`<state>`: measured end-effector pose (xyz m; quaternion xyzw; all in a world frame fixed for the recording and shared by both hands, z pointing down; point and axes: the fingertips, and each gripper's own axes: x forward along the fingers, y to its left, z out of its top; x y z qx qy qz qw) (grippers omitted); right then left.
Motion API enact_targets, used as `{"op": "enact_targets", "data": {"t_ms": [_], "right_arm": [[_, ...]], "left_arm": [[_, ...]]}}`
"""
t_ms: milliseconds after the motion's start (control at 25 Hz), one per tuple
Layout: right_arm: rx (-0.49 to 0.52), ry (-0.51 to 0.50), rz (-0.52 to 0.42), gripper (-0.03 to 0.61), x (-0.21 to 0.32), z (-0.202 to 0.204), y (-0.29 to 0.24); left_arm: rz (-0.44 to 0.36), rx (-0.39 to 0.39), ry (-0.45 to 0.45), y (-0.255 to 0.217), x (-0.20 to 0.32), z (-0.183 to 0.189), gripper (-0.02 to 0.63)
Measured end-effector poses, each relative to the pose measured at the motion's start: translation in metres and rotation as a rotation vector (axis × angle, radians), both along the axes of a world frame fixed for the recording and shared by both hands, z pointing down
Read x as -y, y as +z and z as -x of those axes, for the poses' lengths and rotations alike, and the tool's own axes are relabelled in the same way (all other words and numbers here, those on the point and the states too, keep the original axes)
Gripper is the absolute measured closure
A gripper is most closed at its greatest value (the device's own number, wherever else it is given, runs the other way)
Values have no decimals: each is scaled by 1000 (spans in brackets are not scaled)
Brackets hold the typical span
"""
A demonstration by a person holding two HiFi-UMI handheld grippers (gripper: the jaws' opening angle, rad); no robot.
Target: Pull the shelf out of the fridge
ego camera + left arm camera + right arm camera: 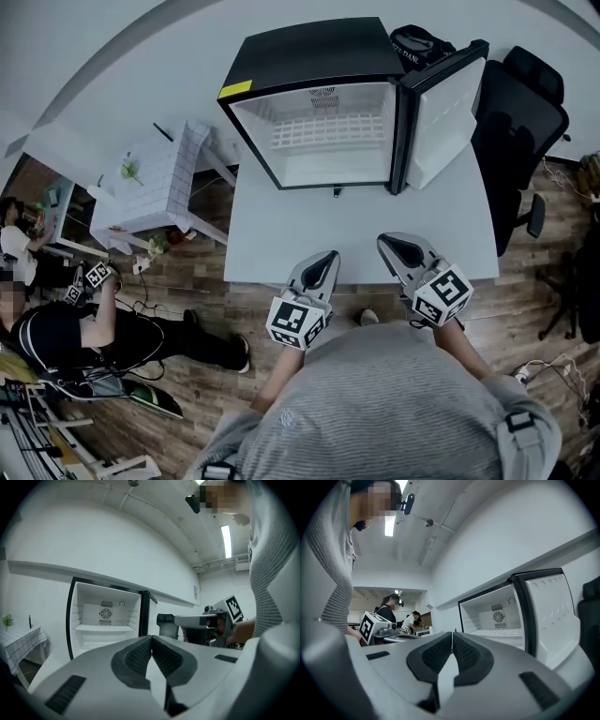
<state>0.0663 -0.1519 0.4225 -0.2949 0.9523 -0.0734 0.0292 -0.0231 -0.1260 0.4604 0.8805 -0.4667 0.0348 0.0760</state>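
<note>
Both tongs are pinched shut on nothing right now, with the left gripper (326,261) and right gripper (394,246) side by side over the near edge of the pale table (272,234), well short of the target. My read is that the reach hasn't started. Biggest thing first: the mini fridge (309,52) sits at the far end of the table facing the person, and its door (448,108) is swung wide to the right, so nothing blocks a straight approach. Inside, the white wire shelf (328,131) spans the cabinet at about mid-height. It looks pushed all the way in, with nothing on it that I can see. If I were doing this, I'd open both sets of jaws before going in and take the shelf's front edge with one gripper toward each side. Then pull level and even, since a lopsided pull will probably rack it against the side walls. Keep the right one clear of the door liner too. Can't tell from here whether the shelf has a lip or stop at the front, so maybe lift a touch first.
</note>
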Motion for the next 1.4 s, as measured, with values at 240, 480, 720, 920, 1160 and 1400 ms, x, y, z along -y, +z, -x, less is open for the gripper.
{"op": "enact_targets", "data": {"t_ms": [240,480,720,920,1160,1400], "right_arm": [[5,-2,6,565,17,10,-1],[-1,2,-22,565,41,30,-11],[-8,33,-12,565,74,39,-13],[-17,51,-8,565,92,45,-13],[-24,64,10,565,105,49,-10],[-28,66,28,565,114,53,-5]], "left_arm": [[8,3,18,0,22,-3,603],[25,-46,43,-5,62,5,603],[8,-50,64,-15,96,20,603],[22,-59,65,-10,114,30,603],[99,-208,58,1,138,39,601],[259,-605,29,6,173,45,601]]}}
